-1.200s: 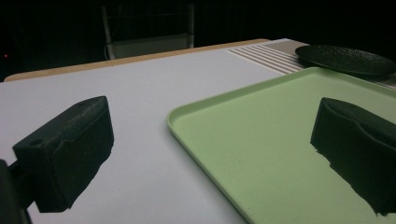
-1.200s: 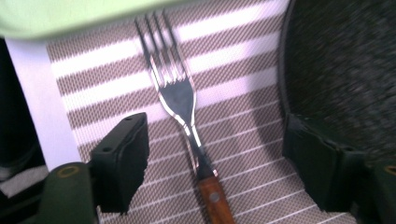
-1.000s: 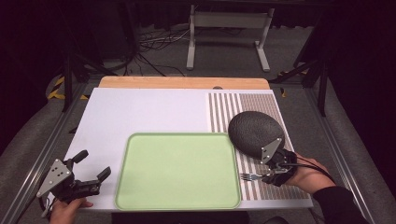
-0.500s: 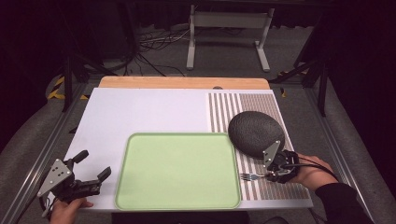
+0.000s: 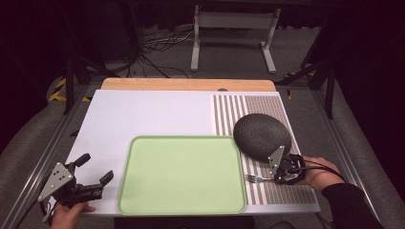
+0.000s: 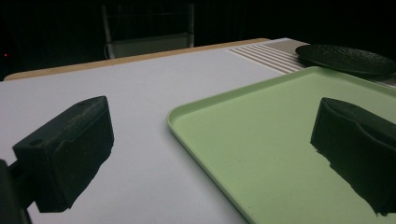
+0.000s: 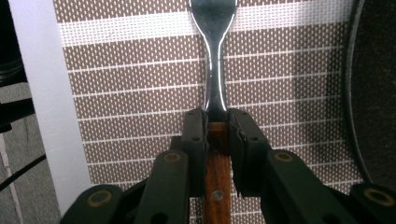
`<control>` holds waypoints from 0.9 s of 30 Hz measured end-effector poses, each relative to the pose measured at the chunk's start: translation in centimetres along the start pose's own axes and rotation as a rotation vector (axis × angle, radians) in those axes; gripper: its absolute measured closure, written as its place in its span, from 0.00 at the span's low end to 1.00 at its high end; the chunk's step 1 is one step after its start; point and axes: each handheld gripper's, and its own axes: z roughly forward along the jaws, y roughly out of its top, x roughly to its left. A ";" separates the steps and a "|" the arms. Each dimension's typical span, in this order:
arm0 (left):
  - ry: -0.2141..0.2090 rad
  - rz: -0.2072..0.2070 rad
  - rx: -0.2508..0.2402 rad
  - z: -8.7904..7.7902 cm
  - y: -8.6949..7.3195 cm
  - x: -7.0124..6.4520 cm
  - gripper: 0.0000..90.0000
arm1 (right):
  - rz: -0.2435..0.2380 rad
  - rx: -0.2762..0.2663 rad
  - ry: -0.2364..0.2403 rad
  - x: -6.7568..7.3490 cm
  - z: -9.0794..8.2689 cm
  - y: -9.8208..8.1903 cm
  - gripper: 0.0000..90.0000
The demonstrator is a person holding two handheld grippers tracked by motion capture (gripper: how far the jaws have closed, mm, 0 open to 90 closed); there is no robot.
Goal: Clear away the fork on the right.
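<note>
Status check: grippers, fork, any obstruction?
Right gripper just closed, fingers clamping wooden-handled metal fork on striped placemat. Left gripper open. Nothing blocking.

Both grippers are black — the left gripper (image 5: 93,175) and right gripper (image 5: 277,180) each carry a grey three-cornered plate with small holes. Brass-ringed screws dot the right's linkage. A black cable trails from it — black sleeve (image 5: 351,205) behind.

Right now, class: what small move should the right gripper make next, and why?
Probably lift the fork slightly. The right gripper, whose jaws have just been closing, clamps its wooden handle, but the fork lies flat on the striped mat beside the green tray.
</note>
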 end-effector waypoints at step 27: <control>-0.001 0.003 -0.002 -0.1 0.0 0.0 0.00 | -0.058 -0.061 -0.058 0.2 -3.7 1.1 0.87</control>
